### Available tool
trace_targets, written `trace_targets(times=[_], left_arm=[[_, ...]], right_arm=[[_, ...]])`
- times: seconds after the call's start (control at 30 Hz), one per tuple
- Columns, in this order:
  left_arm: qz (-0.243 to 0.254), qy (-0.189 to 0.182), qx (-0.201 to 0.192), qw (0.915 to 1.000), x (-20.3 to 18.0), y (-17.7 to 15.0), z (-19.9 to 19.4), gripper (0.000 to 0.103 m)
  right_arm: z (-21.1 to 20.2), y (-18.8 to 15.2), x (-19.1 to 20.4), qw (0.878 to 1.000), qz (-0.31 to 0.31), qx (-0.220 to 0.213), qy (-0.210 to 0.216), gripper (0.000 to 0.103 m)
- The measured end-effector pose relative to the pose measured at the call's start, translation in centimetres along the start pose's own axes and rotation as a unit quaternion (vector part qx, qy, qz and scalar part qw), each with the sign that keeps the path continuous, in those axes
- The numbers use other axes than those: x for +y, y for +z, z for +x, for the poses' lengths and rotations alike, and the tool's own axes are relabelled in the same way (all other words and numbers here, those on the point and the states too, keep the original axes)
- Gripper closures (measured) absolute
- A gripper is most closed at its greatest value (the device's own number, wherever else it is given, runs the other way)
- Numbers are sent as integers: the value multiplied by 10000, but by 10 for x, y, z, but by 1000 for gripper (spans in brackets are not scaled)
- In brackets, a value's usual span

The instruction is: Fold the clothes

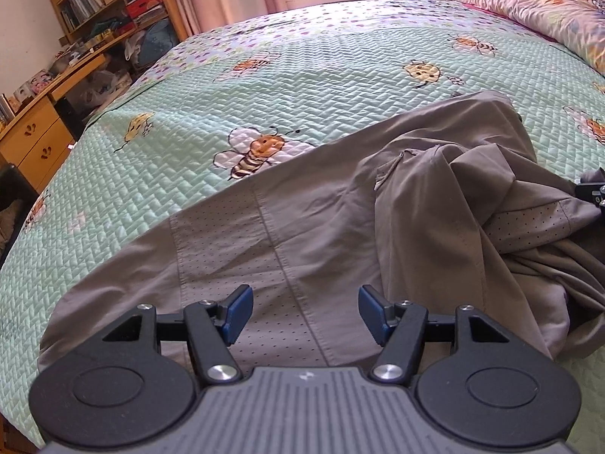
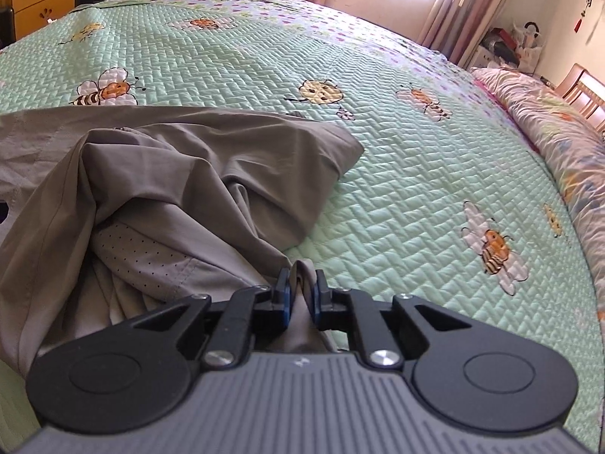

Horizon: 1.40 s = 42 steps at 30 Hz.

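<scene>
- Garment: grey, with perforated panels, spread on the bed's green bee-print quilt, near the quilt's near edge; flat at the left, bunched into folds at the right.
- Left gripper: held above the flat perforated panel, fingers standing well apart, nothing gripped.
- Right gripper: fingers closed to a narrow gap, a fold of the grey fabric pinched between the blue pads.
- Garment's far edge is seen as a long diagonal line across the quilt; a rounded corner lies to the right.
- Open quilt is seen beyond and right of the garment, up to the floral pillow.
- Wooden desk and shelves stand past the bed's left edge.
</scene>
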<state>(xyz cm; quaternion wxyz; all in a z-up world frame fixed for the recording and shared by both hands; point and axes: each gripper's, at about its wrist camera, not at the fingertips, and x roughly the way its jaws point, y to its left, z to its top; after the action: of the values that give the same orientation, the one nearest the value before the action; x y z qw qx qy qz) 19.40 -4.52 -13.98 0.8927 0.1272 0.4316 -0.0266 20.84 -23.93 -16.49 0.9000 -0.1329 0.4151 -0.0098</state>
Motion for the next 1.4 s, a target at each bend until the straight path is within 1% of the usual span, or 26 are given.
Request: trace_targets(times=[0.6,1.0,1.3,1.4], left_arm=[[178,-6,-9,9998,-21,3,-2,39],[289,-1,-108,9995,-34,6,-14,38],[450,-78,-144,9989,-53,6,-19,38],[497,-97,-163,9986,-59,7,-21,38]], right_arm=[[-4,-7,-20,9996,-50,0,-262,91],[-16,-15,-35,9992,-10,2,-393,91],[-27,-22,-51,9985,8,-18,-542,91],[-31,-24,-56,9977,4,-63,-675,92]])
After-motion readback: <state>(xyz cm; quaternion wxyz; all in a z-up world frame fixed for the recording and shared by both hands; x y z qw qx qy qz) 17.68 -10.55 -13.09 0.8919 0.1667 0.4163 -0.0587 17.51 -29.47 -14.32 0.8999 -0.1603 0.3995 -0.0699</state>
